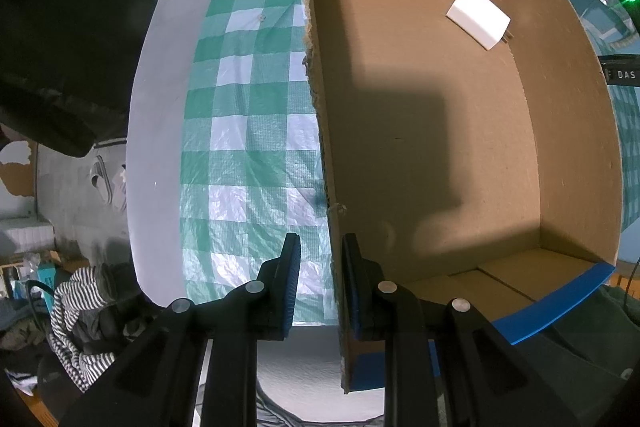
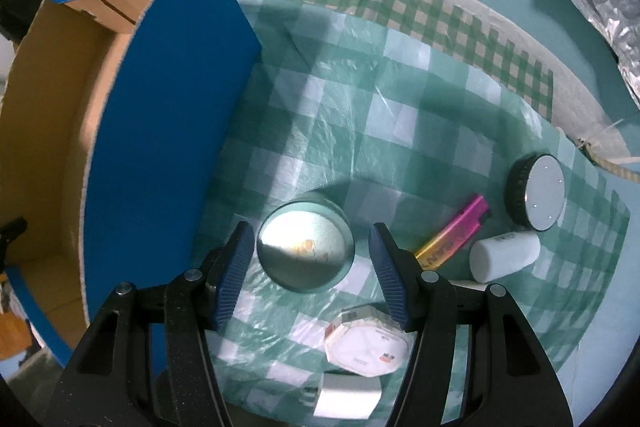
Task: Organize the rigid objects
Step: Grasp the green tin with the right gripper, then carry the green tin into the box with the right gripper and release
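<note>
Round tin (image 2: 306, 251) sits between parted right gripper (image 2: 312, 269) jaws; left gripper (image 1: 320, 279) clamps box wall (image 1: 320, 131).

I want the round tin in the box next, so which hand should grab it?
Right. The right gripper hangs open with its fingers on either side of the round tin. The left gripper is shut on the box wall, holding it.

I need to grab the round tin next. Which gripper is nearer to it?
Right. The right gripper hangs just above the round tin, open jaws either side of it. The left gripper is away at the cardboard box, clamped on its wall.
</note>
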Action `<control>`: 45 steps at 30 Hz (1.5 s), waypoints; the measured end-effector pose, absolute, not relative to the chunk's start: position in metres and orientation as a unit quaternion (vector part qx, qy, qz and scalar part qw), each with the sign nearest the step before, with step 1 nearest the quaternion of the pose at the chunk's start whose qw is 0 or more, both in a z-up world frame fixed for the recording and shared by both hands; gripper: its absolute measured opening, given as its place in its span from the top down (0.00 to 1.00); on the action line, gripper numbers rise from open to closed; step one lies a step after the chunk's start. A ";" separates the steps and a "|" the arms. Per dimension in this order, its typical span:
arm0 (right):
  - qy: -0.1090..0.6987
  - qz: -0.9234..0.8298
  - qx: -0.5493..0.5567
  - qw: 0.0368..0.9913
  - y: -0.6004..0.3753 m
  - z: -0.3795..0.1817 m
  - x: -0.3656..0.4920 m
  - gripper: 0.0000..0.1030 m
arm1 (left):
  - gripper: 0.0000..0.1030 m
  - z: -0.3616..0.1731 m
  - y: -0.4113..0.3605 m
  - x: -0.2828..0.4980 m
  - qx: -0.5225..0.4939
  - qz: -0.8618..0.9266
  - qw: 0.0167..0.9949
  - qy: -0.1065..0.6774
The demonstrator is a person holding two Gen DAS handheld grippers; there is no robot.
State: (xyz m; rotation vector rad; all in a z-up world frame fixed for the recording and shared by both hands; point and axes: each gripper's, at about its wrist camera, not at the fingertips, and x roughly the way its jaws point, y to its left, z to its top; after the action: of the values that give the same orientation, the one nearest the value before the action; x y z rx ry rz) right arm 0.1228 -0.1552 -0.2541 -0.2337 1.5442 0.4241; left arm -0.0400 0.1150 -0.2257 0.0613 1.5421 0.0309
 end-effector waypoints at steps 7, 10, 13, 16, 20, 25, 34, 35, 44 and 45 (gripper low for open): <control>0.685 0.194 -0.104 0.694 -0.156 -0.260 0.119 0.56 | 0.80 -0.226 0.115 -0.040 0.028 0.014 0.716 0.697; 0.683 0.196 -0.103 0.697 -0.156 -0.257 0.119 0.57 | 0.80 -0.226 0.115 -0.041 0.028 0.013 0.716 0.697; 0.683 0.197 -0.104 0.695 -0.156 -0.256 0.118 0.57 | 0.80 -0.226 0.116 -0.041 0.027 0.013 0.716 0.697; 0.681 0.200 -0.107 0.696 -0.154 -0.251 0.116 0.57 | 0.80 -0.226 0.116 -0.041 0.029 0.013 0.716 0.698; 0.678 0.206 -0.109 0.697 -0.152 -0.240 0.114 0.57 | 0.80 -0.227 0.114 -0.041 0.031 0.012 0.715 0.698; 0.668 0.216 -0.115 0.703 -0.148 -0.221 0.115 0.57 | 0.80 -0.227 0.114 -0.039 0.032 0.011 0.716 0.697; 0.650 0.237 -0.126 0.711 -0.136 -0.176 0.117 0.57 | 0.80 -0.225 0.112 -0.038 0.036 0.009 0.717 0.696; 0.648 0.239 -0.128 0.712 -0.135 -0.172 0.118 0.57 | 0.80 -0.225 0.112 -0.038 0.037 0.009 0.717 0.696; 0.628 0.265 -0.137 0.719 -0.113 -0.139 0.128 0.57 | 0.80 -0.222 0.110 -0.037 0.038 0.010 0.717 0.696; 0.625 0.269 -0.139 0.720 -0.109 -0.136 0.128 0.57 | 0.80 -0.221 0.110 -0.037 0.038 0.011 0.717 0.696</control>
State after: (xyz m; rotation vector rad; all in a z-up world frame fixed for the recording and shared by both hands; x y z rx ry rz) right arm 0.1281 -0.1086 -0.1363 -0.3075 1.3817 0.5947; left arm -0.0368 0.1098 -0.2214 0.0832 1.5401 0.0238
